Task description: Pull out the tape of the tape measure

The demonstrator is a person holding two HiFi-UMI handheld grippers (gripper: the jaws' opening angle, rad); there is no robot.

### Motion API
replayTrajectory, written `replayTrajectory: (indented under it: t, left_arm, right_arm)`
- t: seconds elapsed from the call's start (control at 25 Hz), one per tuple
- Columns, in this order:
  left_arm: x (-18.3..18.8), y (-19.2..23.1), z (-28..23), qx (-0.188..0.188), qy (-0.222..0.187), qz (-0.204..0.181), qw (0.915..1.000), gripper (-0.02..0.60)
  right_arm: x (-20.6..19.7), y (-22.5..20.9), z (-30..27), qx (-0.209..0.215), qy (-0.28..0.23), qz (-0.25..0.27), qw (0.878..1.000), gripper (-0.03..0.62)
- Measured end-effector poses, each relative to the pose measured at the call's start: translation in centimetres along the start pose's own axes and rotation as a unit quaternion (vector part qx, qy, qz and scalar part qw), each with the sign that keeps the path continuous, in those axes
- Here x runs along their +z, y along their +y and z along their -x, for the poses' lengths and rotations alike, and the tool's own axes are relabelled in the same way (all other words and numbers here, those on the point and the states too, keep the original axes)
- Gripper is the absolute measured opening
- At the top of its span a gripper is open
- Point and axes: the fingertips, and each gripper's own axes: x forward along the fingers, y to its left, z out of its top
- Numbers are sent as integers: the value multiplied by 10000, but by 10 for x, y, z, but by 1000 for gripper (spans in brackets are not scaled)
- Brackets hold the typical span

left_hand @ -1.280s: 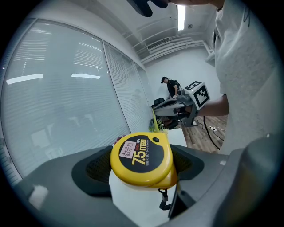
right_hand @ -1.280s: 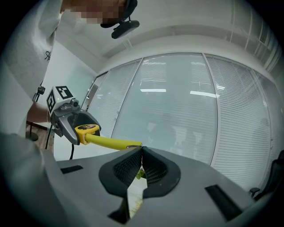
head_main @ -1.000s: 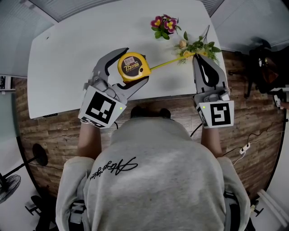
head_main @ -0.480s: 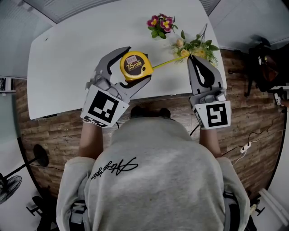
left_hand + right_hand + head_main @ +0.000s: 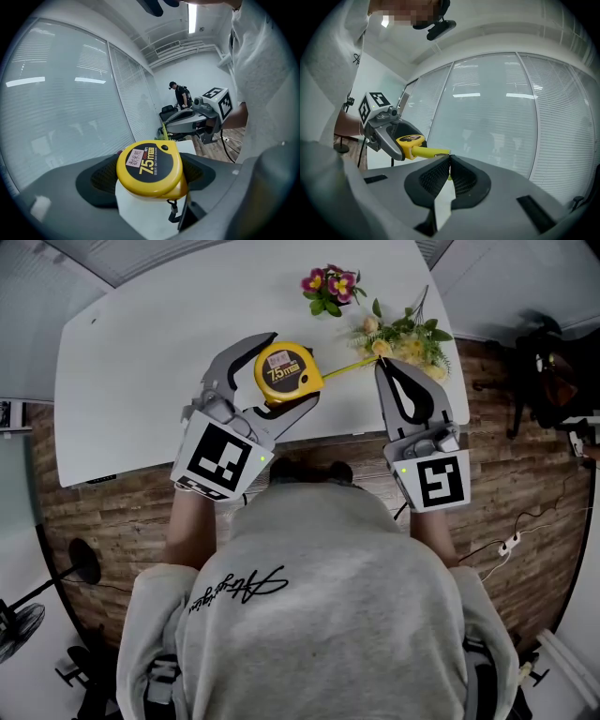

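Now: "7.5m" tape measure point(image 5: 150, 168) in left tool point(image 5: 292, 369), tape point(image 5: 349, 367) in right tool point(image 5: 382, 362).

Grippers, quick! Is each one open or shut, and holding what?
Left gripper: shut on the tape measure.
Right gripper: shut on the tape.

The tape measure point(image 5: 288, 374), a round yellow case with a black face marked 7.5 m, is clamped between the jaws of the left gripper point(image 5: 292, 367). Its yellow tape point(image 5: 347, 368) is out a short way and runs straight. The end is pinched in the closed jaws of the right gripper point(image 5: 381, 364).
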Motion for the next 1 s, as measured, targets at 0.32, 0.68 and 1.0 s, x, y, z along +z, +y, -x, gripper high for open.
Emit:
replayTrajectory:
  t: [0.32,0.68,1.0]
  left_arm:
    - [4,2,-6,14,-8,9,10000,383]
    - [7,0,-14,15,-5,-20,10000,383]
    - [8,-1,-19,18,26,-17,10000,383]
  right_arm:
    - [1,11,-6,200,-49,9,9998,9]
    - [-1,20,-7,346,-70,-10,9994,11]
    - [-6,35,-10,604,21,39,9982,14]
